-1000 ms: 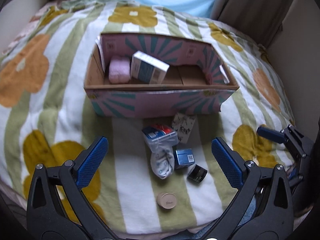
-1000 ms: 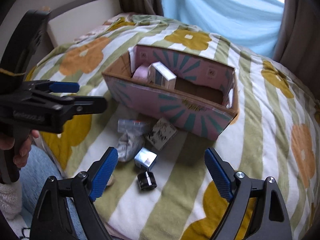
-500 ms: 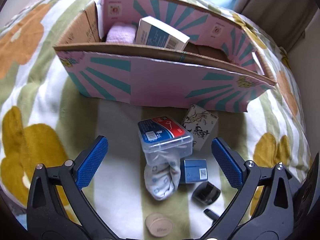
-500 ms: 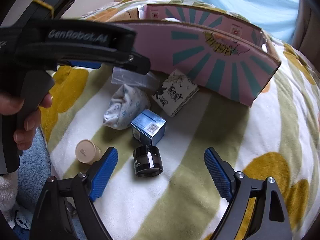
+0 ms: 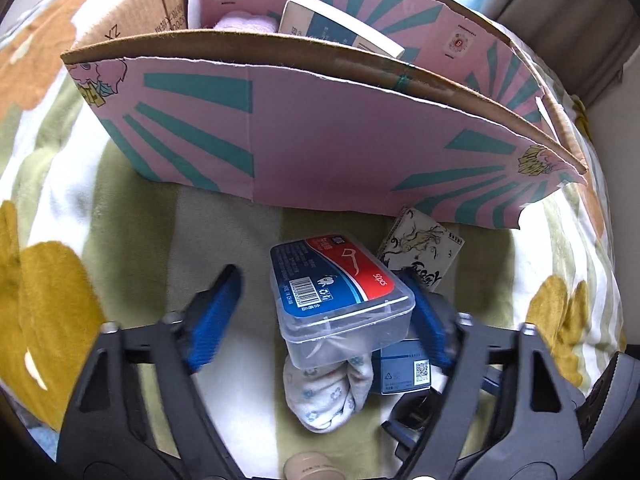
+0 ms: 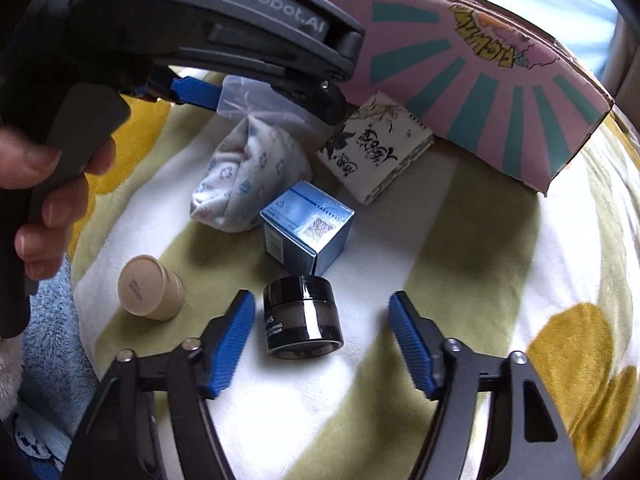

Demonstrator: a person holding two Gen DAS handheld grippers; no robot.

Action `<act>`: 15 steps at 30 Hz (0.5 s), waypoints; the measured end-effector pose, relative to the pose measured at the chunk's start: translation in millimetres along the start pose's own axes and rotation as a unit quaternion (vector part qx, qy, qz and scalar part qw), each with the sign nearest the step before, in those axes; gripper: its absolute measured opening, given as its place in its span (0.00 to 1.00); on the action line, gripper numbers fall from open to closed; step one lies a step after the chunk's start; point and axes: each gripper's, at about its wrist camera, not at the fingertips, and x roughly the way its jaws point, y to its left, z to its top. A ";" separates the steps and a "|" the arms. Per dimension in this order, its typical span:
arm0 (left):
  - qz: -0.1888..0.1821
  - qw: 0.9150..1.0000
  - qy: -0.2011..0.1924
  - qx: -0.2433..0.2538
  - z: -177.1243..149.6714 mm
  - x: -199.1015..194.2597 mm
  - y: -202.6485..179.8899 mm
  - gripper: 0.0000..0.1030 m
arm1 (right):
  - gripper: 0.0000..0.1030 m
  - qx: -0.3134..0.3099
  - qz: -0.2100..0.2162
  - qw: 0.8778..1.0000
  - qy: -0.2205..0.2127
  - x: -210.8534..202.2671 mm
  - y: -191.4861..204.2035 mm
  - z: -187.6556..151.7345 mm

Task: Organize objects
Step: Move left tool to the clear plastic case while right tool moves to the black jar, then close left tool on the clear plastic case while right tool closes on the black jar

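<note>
In the cardboard box (image 5: pixel 320 128), white carton (image 5: pixel 340 24), pink bundle (image 5: pixel 246 23)

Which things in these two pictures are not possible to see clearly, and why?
- Cardboard box floor, both views: front wall hides it.
- Pink cloth, left view: mostly behind that wall.
- Black jar, left view: gripper finger covers it.
- Beige jar, left view: cut by bottom edge.

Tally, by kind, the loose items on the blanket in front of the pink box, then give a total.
Boxes: 3 – clear floss-pick box, blue carton, white illustrated box
Jars: 2 – black jar, beige jar
Rolled socks: 1
Total: 6
</note>
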 end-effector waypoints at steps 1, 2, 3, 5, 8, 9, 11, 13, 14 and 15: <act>-0.003 1.000 0.001 -0.002 0.2 0.9 0.9 0.64 | 0.55 0.000 0.000 1.000 0.000 0.0 0.5 -0.6; -0.007 1.000 0.001 -0.002 0.2 1.1 1.2 0.61 | 0.54 0.001 0.001 1.000 0.001 -0.2 1.1 -1.1; -0.015 1.000 0.000 -0.003 0.1 1.2 1.4 0.59 | 0.52 0.002 0.003 1.000 0.001 -0.5 1.6 -1.6; -0.016 1.000 -0.001 0.001 -0.8 1.3 0.5 0.58 | 0.47 0.005 0.006 1.000 0.001 -1.2 2.9 -2.2; -0.015 1.000 -0.003 0.008 -1.7 0.5 -0.6 0.57 | 0.35 0.010 0.019 1.000 0.003 -2.3 5.3 -2.5; -0.016 1.000 -0.004 0.007 -1.9 -0.2 -0.1 0.57 | 0.33 0.011 0.019 1.000 0.004 -2.8 6.5 -2.6; -0.021 1.000 -0.003 0.006 -1.9 -1.5 0.9 0.56 | 0.33 0.009 0.015 1.000 0.005 -3.5 9.1 -3.4; -0.026 1.000 -0.006 0.005 -1.9 -4.5 1.9 0.56 | 0.33 0.010 0.014 1.000 0.003 -5.0 11.3 -4.9; -0.027 1.000 -0.008 0.006 -2.0 -6.1 2.2 0.56 | 0.33 0.011 0.014 1.000 0.002 -5.9 12.1 -5.6; -0.029 1.000 -0.011 0.006 -1.9 -8.3 2.5 0.56 | 0.33 0.012 0.014 1.000 0.001 -7.0 12.9 -6.2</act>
